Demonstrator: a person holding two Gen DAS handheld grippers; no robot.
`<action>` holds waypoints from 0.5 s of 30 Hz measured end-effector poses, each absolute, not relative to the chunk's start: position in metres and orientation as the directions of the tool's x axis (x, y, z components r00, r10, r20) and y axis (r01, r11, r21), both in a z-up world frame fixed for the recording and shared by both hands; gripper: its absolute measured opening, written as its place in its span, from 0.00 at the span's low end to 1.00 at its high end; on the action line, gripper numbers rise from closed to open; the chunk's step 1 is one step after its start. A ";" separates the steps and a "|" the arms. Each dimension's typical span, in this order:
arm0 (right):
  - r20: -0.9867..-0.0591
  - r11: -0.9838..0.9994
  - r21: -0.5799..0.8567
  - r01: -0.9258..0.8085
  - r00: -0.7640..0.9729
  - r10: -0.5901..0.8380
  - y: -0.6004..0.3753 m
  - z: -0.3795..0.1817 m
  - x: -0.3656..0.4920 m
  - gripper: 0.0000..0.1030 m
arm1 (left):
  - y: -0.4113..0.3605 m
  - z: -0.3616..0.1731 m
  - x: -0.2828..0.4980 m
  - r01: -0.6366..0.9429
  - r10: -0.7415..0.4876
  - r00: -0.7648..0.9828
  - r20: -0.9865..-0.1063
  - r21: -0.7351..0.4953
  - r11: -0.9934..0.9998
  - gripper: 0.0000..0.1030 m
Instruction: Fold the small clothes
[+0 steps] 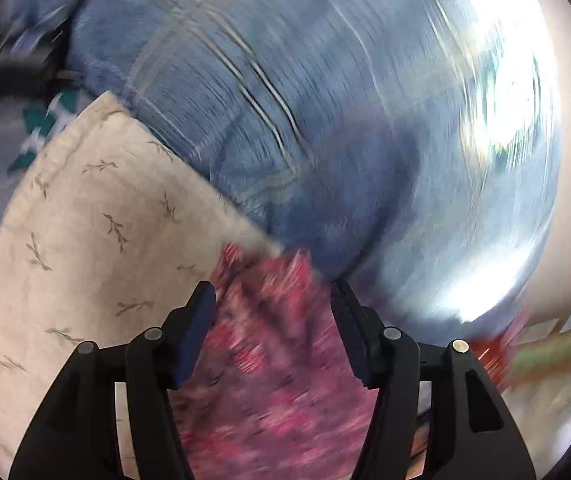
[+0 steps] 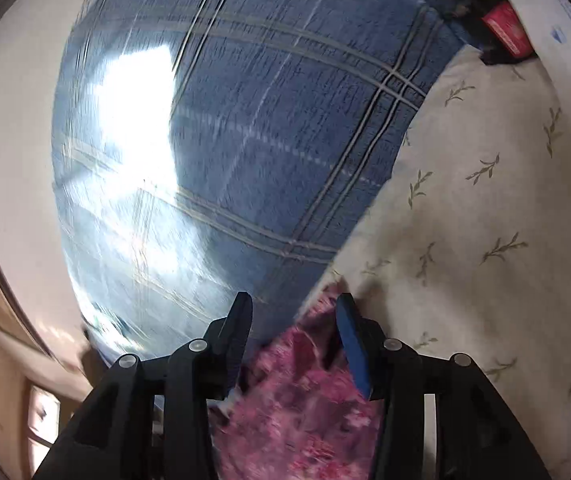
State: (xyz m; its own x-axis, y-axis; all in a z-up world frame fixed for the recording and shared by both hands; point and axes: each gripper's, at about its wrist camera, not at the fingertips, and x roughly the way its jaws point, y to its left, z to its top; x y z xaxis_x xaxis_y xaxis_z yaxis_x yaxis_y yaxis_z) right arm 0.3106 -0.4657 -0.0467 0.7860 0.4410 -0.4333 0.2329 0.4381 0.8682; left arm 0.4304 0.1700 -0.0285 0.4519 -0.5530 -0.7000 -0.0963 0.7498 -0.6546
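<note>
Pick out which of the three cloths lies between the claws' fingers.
The pink patterned cloth. It sits between the open fingers in both views, unlike the cream leaf-print cloth beside it and the blue checked blanket beyond.

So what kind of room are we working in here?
Probably a bedroom, on a bed: a blue plaid blanket covers the surface, a cream leaf-print pillow lies on it, and the pink floral garment rests there.

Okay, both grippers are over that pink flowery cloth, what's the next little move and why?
Probably draw both grippers straight back off the pink floral garment. The left gripper and right gripper each stand with jaws apart, the cloth lying loose between the fingers, not pinched. It rests against the cream leaf-print fabric on the blue plaid blanket, so it seems let go. Blur hides the fold itself.
</note>
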 end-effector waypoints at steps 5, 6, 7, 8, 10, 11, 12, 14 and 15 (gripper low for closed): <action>-0.662 0.755 0.634 0.169 0.624 0.416 -0.425 -0.040 0.328 0.45 | 0.129 -0.036 0.426 0.112 -0.433 0.367 -0.823 -0.423 0.899 0.58; -0.691 0.804 0.577 0.146 0.612 0.385 -0.419 -0.039 0.332 0.45 | 0.125 -0.040 0.429 0.136 -0.421 0.357 -0.834 -0.400 0.907 0.58; -0.715 0.843 0.525 0.118 0.599 0.361 -0.411 -0.039 0.335 0.46 | 0.129 -0.045 0.428 0.155 -0.409 0.348 -0.844 -0.378 0.913 0.58; -0.738 0.872 0.482 0.088 0.577 0.350 -0.403 -0.040 0.340 0.46 | 0.128 -0.049 0.430 0.172 -0.393 0.338 -0.855 -0.355 0.919 0.58; -0.774 0.917 0.398 0.027 0.546 0.320 -0.391 -0.041 0.346 0.46 | 0.127 -0.052 0.434 0.206 -0.391 0.316 -0.864 -0.340 0.918 0.58; -0.785 0.934 0.357 -0.006 0.539 0.304 -0.386 -0.041 0.348 0.47 | 0.126 -0.053 0.435 0.228 -0.394 0.310 -0.865 -0.334 0.914 0.58; -0.793 0.946 0.323 -0.029 0.538 0.287 -0.382 -0.041 0.349 0.47 | 0.123 -0.053 0.437 0.246 -0.385 0.312 -0.868 -0.318 0.916 0.58; -0.792 0.958 0.282 -0.055 0.551 0.265 -0.375 -0.037 0.356 0.30 | 0.115 -0.053 0.443 0.251 -0.351 0.330 -0.876 -0.277 0.927 0.58; -0.781 0.949 0.309 -0.059 0.553 0.289 -0.375 -0.035 0.361 0.18 | 0.111 -0.050 0.447 0.249 -0.345 0.357 -0.868 -0.267 0.931 0.58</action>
